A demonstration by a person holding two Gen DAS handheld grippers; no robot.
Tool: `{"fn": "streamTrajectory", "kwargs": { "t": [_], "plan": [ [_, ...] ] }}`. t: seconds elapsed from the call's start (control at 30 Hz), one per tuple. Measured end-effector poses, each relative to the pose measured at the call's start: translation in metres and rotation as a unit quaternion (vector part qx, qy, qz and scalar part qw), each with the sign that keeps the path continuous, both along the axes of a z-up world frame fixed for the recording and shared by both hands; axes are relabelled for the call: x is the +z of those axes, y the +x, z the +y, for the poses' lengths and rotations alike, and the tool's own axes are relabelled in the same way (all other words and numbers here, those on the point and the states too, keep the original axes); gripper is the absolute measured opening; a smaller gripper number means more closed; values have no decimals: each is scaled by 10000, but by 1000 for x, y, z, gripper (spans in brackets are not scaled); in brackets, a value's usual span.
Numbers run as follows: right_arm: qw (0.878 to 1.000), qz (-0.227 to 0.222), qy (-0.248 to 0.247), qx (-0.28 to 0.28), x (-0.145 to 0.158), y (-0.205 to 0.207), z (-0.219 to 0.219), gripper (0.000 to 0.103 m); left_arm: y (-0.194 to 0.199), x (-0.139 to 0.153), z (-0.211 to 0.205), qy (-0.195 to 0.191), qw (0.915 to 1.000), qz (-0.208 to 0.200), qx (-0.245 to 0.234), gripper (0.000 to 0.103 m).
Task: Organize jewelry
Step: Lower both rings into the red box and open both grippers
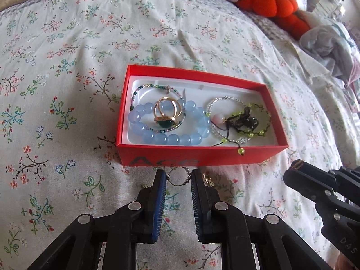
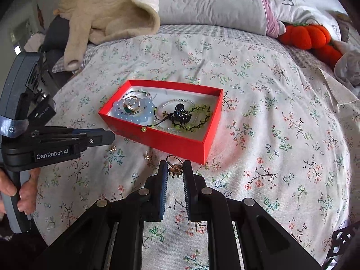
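Observation:
A red box (image 1: 225, 155) (image 2: 180, 144) lies on the flowered bedspread, holding a blue bead bracelet (image 1: 157, 135), a gold ring with a green stone (image 1: 166, 114), clear and green bead bracelets (image 1: 243, 121) and a dark charm (image 2: 180, 112). My left gripper (image 1: 178, 176) is part open around a thin ring on a ball chain (image 1: 180, 175) that lies just before the box. My right gripper (image 2: 175, 168) has its jaws close around a gold ring with a brown stone (image 2: 175, 167), seemingly pinched. In the left view its tips (image 1: 297, 168) look shut.
Small gold earrings (image 2: 147, 156) (image 2: 112, 148) lie on the bedspread left of the right gripper. An orange plush pumpkin (image 2: 308, 36), pillows (image 2: 209, 2) and a beige blanket (image 2: 108, 15) lie at the back. Crumpled cloth (image 1: 330, 47) lies to the right.

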State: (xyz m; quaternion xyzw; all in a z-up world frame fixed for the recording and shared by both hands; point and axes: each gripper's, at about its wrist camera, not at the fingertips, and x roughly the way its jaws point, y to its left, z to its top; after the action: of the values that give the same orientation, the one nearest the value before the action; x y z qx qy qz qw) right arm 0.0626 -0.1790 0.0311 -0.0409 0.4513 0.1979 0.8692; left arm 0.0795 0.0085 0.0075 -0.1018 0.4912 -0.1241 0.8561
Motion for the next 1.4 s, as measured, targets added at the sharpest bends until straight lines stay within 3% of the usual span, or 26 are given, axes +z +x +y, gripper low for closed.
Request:
{"fn": "streamTrajectory", "kwargs": {
  "t": [0.4,0.87,1.2,1.4],
  "plan": [
    [9996,-110,183,-199,16,21,1,15,19,15,-16,0,9991,-420,-86,17],
    [9991,-31,182,-372,12,34,-6,15,28,5,-54,684,9941,-716,-434,19],
    [9993,-47,146,-343,14,38,-6,15,14,13,-52,871,9924,-773,-401,43],
    [9994,-52,120,-315,16,49,4,15,3,16,-35,1004,9924,-673,-228,50]
  ]
}}
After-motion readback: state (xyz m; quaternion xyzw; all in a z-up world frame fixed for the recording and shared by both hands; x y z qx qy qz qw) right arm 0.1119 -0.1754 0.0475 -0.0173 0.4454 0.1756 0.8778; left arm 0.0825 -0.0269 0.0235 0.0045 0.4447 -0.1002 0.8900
